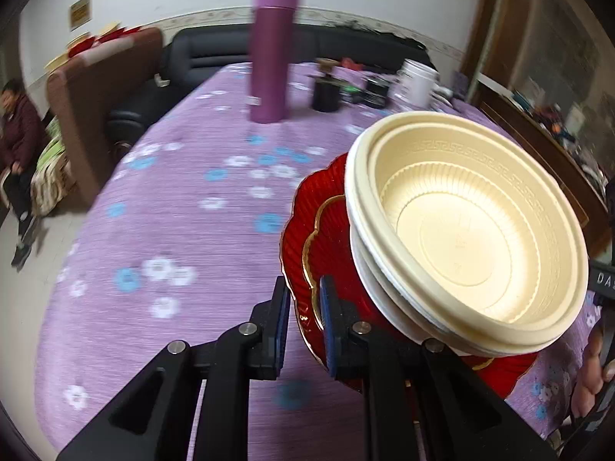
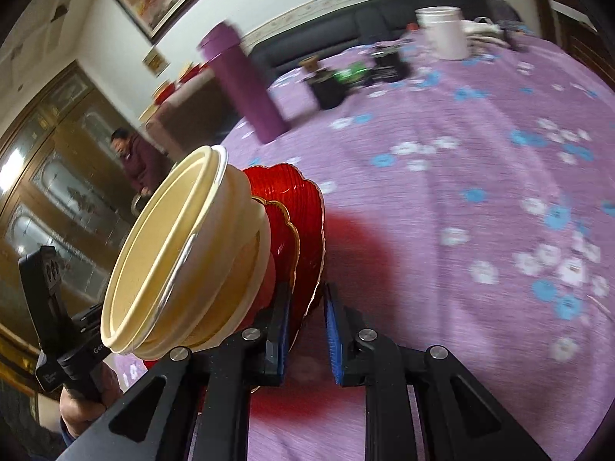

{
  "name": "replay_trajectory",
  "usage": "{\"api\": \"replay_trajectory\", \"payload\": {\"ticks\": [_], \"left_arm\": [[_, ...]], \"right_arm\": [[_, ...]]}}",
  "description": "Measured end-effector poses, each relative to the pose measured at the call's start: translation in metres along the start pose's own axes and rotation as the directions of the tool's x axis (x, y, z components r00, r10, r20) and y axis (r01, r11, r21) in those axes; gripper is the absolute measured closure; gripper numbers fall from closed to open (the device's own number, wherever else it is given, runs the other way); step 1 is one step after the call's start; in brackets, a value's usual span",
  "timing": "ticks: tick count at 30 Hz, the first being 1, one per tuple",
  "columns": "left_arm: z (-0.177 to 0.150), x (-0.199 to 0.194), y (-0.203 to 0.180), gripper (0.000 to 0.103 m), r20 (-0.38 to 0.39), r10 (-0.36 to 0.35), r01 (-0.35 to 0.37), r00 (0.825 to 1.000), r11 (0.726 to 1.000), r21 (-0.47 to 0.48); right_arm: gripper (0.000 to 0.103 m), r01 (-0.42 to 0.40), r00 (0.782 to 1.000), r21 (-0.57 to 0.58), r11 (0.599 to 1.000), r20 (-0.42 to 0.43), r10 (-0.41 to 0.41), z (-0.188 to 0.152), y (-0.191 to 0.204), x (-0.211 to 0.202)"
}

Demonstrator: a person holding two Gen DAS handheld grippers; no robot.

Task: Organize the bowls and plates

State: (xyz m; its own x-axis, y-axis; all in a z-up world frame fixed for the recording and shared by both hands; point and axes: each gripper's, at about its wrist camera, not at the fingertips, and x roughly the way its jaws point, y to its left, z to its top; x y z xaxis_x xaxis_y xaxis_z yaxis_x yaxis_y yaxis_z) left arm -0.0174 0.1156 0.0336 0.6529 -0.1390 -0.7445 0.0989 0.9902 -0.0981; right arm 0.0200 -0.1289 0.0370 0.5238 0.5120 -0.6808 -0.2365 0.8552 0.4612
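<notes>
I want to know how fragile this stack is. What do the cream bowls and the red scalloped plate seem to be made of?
Cream ribbed bowls: likely thin moulded plastic, matte; embossed rim pattern, fine fluting and thin nested rims suggest disposable ware.
Red scalloped plate with gold trim: glossy and ribbed, apparently translucent in the right wrist view; glass or hard plastic, cannot tell which.

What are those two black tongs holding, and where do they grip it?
Both grip the red plate by its rim, on opposite sides: left tongs, right tongs. Cream bowls sit stacked on it.
</notes>
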Motion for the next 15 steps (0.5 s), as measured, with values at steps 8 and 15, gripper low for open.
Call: {"api": "replay_trajectory", "payload": {"ticks": [8, 15], "left_arm": [[0.000, 0.025, -0.070, 0.088, -0.030, -0.036, 0.039, 0.999, 0.995, 0.091], [0.002, 0.037, -0.092, 0.087, 0.001, 0.022, -0.022, 1.000, 0.994, 0.107]], "right_arm": [[0.084, 0.079, 0.995, 0.103, 0.992, 0.056, -0.085, -0.014, -0.064, -0.040], [0.084, 0.113, 0.988, 0.135, 0.984, 0.090, -0.126, -0.016, -0.083, -0.045]]}}
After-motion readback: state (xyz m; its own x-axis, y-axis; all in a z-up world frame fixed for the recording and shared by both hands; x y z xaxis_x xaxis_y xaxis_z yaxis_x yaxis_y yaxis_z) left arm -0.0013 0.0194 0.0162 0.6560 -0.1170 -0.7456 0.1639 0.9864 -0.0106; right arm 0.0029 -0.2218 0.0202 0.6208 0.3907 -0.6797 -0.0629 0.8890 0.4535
